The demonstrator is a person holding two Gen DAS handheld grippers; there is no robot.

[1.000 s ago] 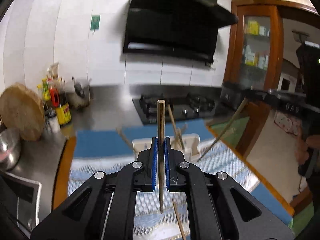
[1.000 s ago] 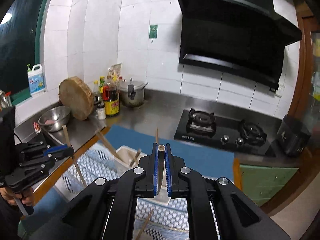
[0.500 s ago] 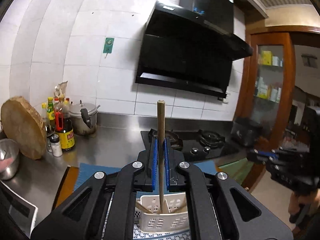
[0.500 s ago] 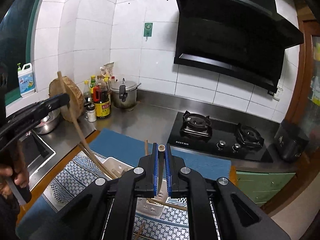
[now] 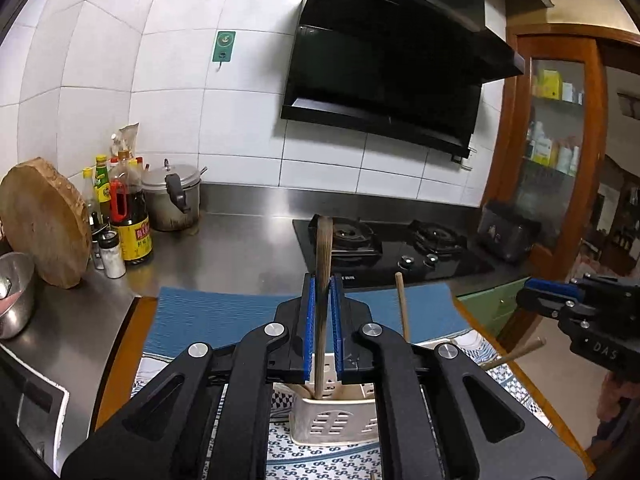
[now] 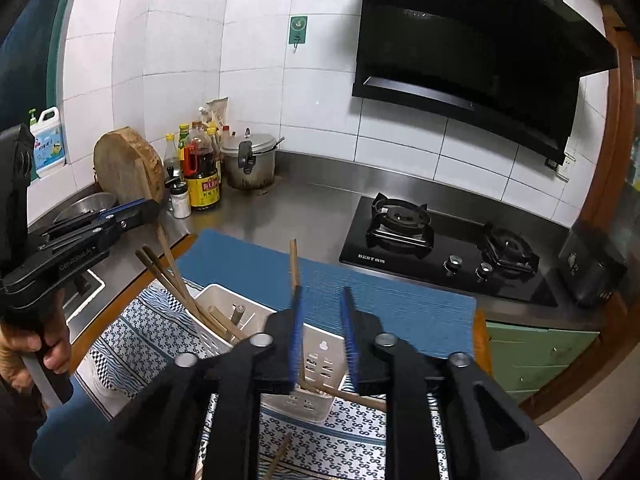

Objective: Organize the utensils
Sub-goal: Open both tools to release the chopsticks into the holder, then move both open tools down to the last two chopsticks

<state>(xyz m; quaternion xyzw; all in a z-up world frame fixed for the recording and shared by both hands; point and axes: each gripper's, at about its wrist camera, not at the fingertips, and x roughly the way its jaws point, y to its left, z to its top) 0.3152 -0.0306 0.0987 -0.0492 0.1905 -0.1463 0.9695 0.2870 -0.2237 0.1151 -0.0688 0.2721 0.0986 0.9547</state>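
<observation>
chopsticks, thin brown wooden sticks, are being dropped into a cream plastic slotted utensil holder [image 5: 334, 420] at the bottom centre of the left wrist view, standing on a blue and white patterned cloth [image 6: 132, 344]. the left gripper [image 5: 322, 312] has its blue pads almost pressed together, the jaws just starting to ease apart, with one dark wooden chopstick [image 5: 322, 276] upright between them; its lower end already sits inside the holder, so the hold looks kept only to steer it in. whether the pads still press it cannot be told.

in the right wrist view the right gripper [image 6: 322, 336] fills the lower centre, its jaws opening. a lighter wooden chopstick [image 6: 294, 264] stands against the left blue pad, the other pad clear of it, its foot down in the holder; this reads as a release. several more chopsticks [image 6: 172, 280] lean out of the holder toward the left of that view. one loose chopstick [image 6: 352, 396] lies on the cloth beside the holder and another [image 6: 280, 456] at the bottom edge, likely still to be gathered.
</observation>
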